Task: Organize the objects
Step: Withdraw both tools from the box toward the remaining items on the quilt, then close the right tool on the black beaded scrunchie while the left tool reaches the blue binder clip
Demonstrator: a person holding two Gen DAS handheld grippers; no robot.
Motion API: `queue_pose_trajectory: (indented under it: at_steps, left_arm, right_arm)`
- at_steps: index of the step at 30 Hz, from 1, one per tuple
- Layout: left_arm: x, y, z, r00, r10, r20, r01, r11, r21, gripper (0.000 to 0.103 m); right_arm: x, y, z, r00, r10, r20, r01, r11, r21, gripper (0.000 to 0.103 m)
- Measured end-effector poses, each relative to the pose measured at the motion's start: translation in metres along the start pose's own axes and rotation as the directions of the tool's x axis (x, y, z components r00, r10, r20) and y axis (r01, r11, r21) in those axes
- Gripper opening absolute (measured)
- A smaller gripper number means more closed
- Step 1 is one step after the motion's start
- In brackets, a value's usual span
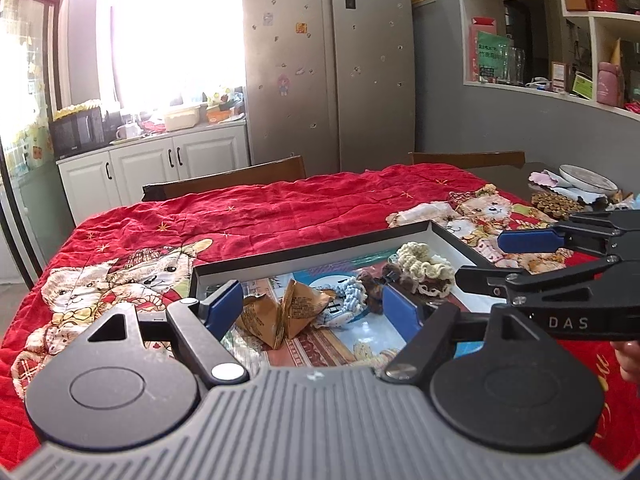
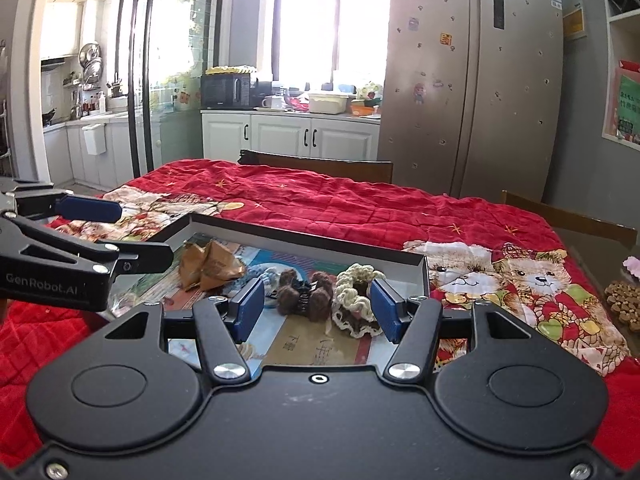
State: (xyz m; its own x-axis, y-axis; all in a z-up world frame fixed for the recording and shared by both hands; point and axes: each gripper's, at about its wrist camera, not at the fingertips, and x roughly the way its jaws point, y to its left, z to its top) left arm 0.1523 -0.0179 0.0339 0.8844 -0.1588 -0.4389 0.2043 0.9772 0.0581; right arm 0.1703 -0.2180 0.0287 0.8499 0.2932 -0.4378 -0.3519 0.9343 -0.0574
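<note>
A shallow black-rimmed tray [image 1: 312, 249] [image 2: 320, 239] lies on the red quilt. It holds crumpled gold snack packets [image 1: 280, 312] [image 2: 212, 266], a pale blue scrunchie [image 1: 344, 300] [image 2: 264, 276], a brown fuzzy hair clip [image 1: 374, 286] [image 2: 306, 292] and a cream scrunchie [image 1: 420, 264] [image 2: 356, 292]. My left gripper [image 1: 312, 308] [image 2: 120, 232] hovers open over the tray's near left side, above the packets, gripping nothing. My right gripper [image 2: 318, 310] [image 1: 502, 258] hangs open at the tray's right side. The clip and cream scrunchie lie below it, and its pads touch neither.
The red bear-print quilt [image 1: 280, 216] covers the table. Wooden chair backs [image 1: 224, 180] [image 2: 320, 168] stand at the far edge. A cork mat [image 1: 556, 202] and a plate [image 1: 588, 180] sit at the far right. A hand [image 1: 628, 360] shows at the right edge.
</note>
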Motion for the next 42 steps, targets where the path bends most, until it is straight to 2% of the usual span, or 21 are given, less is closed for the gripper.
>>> queue_pose_trajectory:
  at_steps: [12,26,34,42]
  left_arm:
    - [-0.032,-0.008,-0.013,1.0,-0.025,0.015,0.024,0.998,0.054,0.087]
    - [-0.063,-0.021,-0.034,0.997,-0.08,0.012,0.078,0.991,0.105,0.087]
    - [-0.069,-0.021,-0.055,0.991,-0.133,-0.029,0.135,0.984,0.119,0.087]
    - [-0.056,-0.008,-0.08,0.978,-0.185,-0.094,0.195,0.976,0.1,0.087]
  right_arm:
    - [-0.037,0.015,-0.009,1.0,0.019,0.005,-0.019,0.998,-0.055,0.059]
    - [-0.063,0.024,-0.027,0.999,0.038,-0.023,-0.039,0.998,-0.058,0.06]
    - [-0.065,0.026,-0.045,0.997,0.06,-0.054,-0.061,0.998,-0.025,0.06]
    - [-0.057,0.026,-0.063,0.994,0.066,-0.088,-0.064,0.998,0.025,0.06]
